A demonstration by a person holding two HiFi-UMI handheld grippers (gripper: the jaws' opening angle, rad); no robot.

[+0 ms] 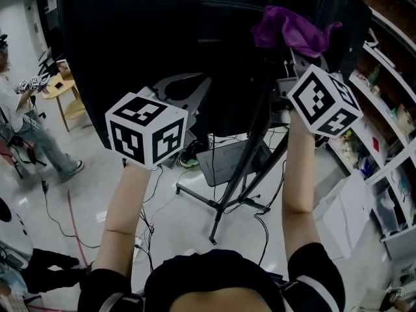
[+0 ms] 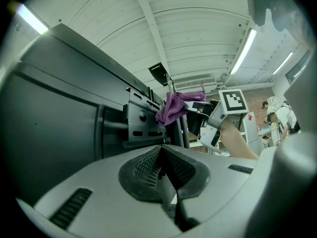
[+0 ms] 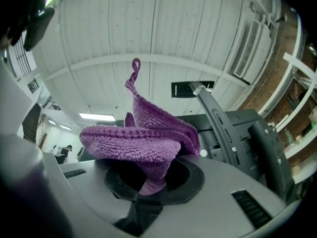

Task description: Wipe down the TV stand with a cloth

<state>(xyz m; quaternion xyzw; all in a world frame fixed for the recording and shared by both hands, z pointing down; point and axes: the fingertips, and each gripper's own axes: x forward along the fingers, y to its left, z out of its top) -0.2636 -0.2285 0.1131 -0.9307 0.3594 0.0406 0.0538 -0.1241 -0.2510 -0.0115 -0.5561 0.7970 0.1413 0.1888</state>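
Observation:
I stand behind the dark TV (image 1: 149,38) on its black stand (image 1: 257,132), both grippers raised. The purple cloth (image 1: 292,30) bunches at the stand's top, and my right gripper (image 3: 151,175) is shut on the cloth (image 3: 143,143). In the right gripper view the stand's grey bracket arm (image 3: 218,118) rises just beyond it. My left gripper (image 2: 162,157) is lower and to the left, near the TV's back panel (image 2: 59,103); its ribbed pads (image 2: 143,165) meet with nothing between them. The left gripper view also catches the cloth (image 2: 173,107) against the mounting bracket (image 2: 141,120).
The stand's legs (image 1: 224,207) spread over the floor among loose cables (image 1: 149,200). Cluttered shelves (image 1: 383,116) line the right side, with white boxes (image 1: 351,210) below. A person (image 1: 26,132) and a small wooden table (image 1: 62,86) are at the left.

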